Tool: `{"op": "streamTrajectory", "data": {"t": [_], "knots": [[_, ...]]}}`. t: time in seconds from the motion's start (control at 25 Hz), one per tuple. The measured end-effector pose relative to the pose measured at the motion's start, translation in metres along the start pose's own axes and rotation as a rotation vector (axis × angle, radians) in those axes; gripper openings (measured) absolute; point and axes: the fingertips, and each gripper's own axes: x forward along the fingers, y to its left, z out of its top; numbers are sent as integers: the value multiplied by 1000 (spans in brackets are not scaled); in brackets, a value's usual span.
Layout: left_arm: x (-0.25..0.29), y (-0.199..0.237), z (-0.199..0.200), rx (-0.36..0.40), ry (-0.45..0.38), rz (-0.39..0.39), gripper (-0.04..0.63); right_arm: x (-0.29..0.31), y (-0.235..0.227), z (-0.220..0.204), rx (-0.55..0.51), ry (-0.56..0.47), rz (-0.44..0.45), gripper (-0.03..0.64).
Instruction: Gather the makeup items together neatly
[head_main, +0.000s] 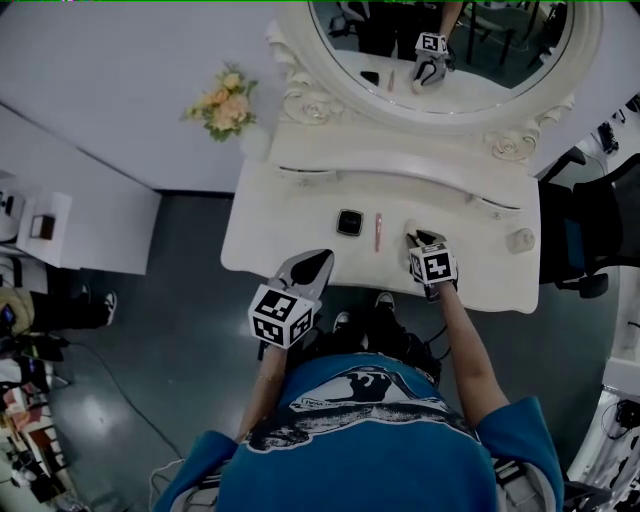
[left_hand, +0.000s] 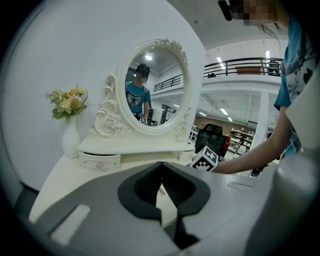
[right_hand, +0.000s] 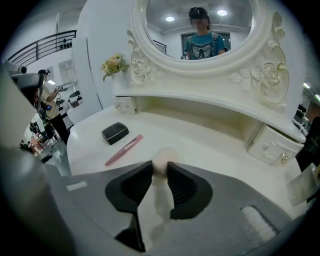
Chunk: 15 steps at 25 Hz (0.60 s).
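Note:
On the white vanity table (head_main: 262, 235) lie a black compact (head_main: 349, 222) (right_hand: 115, 132) and, just right of it, a pink pencil-like stick (head_main: 378, 231) (right_hand: 124, 149). My right gripper (head_main: 418, 238) (right_hand: 160, 169) is low over the tabletop right of the stick, shut on a pale pinkish makeup sponge (right_hand: 161, 161) (head_main: 410, 231) that fills the gap between its tips. The left gripper (head_main: 318, 262) (left_hand: 161, 165) hangs at the table's front edge, shut and holding nothing. In the left gripper view the right gripper's marker cube (left_hand: 205, 158) shows beyond the jaws.
An oval mirror (head_main: 440, 50) in a carved white frame rises at the back over a raised shelf with small drawers (right_hand: 272, 145). A vase of flowers (head_main: 226, 105) (left_hand: 70, 107) stands at the back left. A black chair (head_main: 590, 235) is right of the table.

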Motion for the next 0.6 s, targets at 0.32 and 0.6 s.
{"op": "streamTrajectory", "data": {"t": [0.32,0.6], "knots": [[-2,-2,0,6,1,-15,12,-14,0,2,38,-46,8,185],[-12,1,-4,5,-5,-13,12,-51,12,16,93,-172,18,187]]}}
